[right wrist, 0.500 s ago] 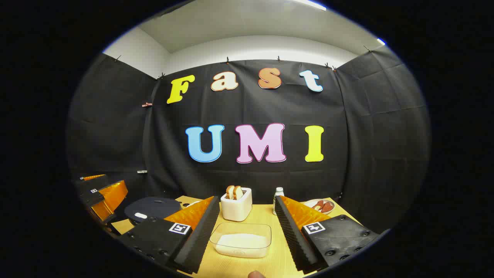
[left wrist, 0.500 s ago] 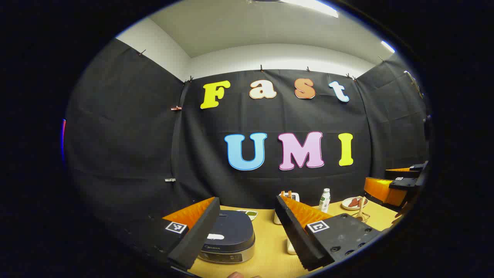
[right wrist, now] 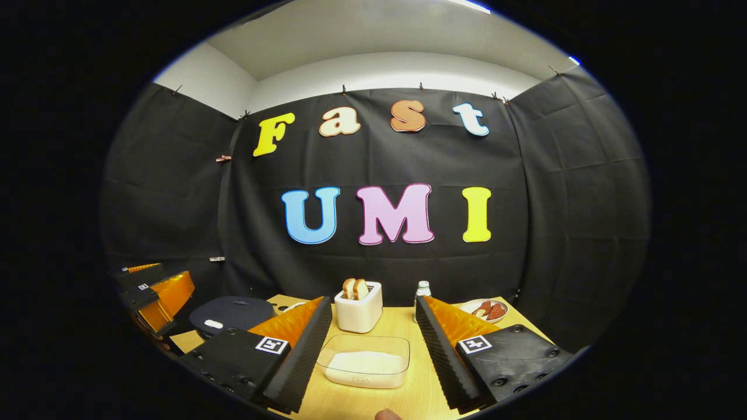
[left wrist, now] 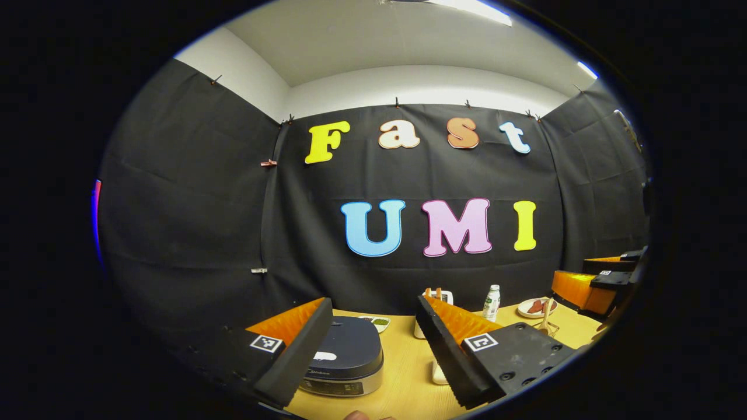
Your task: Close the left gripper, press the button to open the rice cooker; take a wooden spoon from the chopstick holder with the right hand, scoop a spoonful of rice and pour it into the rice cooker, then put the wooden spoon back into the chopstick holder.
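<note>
**A:** Left gripper view first: what does your left gripper (left wrist: 373, 350) have in front of it?

**B:** Your fingers are spread wide and grasp nothing. The rice cooker (left wrist: 345, 363) sits on the table (left wrist: 402, 379) between them, nearer the left finger, with its dark lid down. A small dish (left wrist: 378, 321) with something green lies just behind it.

**A:** And further right in that view?

**B:** You see a toaster (left wrist: 442, 296) partly hidden behind your right finger, a bottle (left wrist: 491, 303), a plate (left wrist: 538, 307) with reddish food, and a wooden spoon (left wrist: 545, 318) standing upright near that plate. I can't tell what holds the spoon. Your right gripper (left wrist: 595, 280) shows at the far right edge, above the table.

**A:** What about the right gripper view?

**B:** Your right gripper (right wrist: 373, 341) is also released, holding nothing. A clear tub of rice (right wrist: 365, 361) lies on the table between its fingers. The toaster (right wrist: 358, 309), with bread in it, stands just behind the tub; the bottle (right wrist: 422, 290) and plate (right wrist: 485, 310) are to the right.

**A:** Is the cooker there too?

**B:** Yes, the cooker (right wrist: 230, 315) is at the left, lid shut, with your left gripper (right wrist: 149, 294) beside it at the edge.
</note>
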`<state>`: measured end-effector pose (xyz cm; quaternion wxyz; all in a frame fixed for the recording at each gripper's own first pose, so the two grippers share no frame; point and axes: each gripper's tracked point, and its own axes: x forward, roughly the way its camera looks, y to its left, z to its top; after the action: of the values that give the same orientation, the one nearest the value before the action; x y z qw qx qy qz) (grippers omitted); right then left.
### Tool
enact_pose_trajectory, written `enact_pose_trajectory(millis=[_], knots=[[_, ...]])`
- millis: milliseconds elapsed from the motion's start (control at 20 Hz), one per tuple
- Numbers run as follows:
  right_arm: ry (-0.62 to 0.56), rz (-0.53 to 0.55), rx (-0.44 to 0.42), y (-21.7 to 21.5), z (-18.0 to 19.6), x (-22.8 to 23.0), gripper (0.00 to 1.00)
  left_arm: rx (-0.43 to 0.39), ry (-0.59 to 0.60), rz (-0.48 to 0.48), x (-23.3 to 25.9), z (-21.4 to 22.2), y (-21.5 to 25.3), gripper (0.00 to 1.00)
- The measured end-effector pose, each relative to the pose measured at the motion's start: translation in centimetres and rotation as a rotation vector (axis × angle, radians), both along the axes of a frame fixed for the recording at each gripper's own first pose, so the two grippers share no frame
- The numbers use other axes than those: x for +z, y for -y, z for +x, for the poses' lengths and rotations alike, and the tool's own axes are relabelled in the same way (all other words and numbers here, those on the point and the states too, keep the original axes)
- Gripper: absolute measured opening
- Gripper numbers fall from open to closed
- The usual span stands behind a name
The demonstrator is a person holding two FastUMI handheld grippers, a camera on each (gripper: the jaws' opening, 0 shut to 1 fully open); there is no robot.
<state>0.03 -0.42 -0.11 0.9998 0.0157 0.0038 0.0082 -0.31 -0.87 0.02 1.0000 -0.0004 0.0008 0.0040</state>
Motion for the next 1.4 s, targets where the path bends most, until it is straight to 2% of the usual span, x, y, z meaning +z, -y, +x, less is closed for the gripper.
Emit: enact_pose_trajectory(millis=[400, 850, 1100, 1400], knots=[[0.010, 0.038, 0.029, -0.6, -0.2, 0.5, 0.89, 0.007, 0.007, 0.006, 0.4, -0.1, 0.3, 0.97], [0.002, 0.021, 0.026, -0.2, 0.2, 0.0, 0.89, 0.022, 0.012, 0.013, 0.6, -0.1, 0.3, 0.97], [-0.005, -0.027, 0.036, 0.0, 0.5, -0.4, 0.89, 0.037, 0.019, 0.015, 0.9, -0.2, 0.1, 0.97], [-0.007, -0.015, 0.063, -0.5, 0.6, -0.5, 0.89, 0.046, 0.017, 0.007, 0.8, -0.1, 0.3, 0.97]])
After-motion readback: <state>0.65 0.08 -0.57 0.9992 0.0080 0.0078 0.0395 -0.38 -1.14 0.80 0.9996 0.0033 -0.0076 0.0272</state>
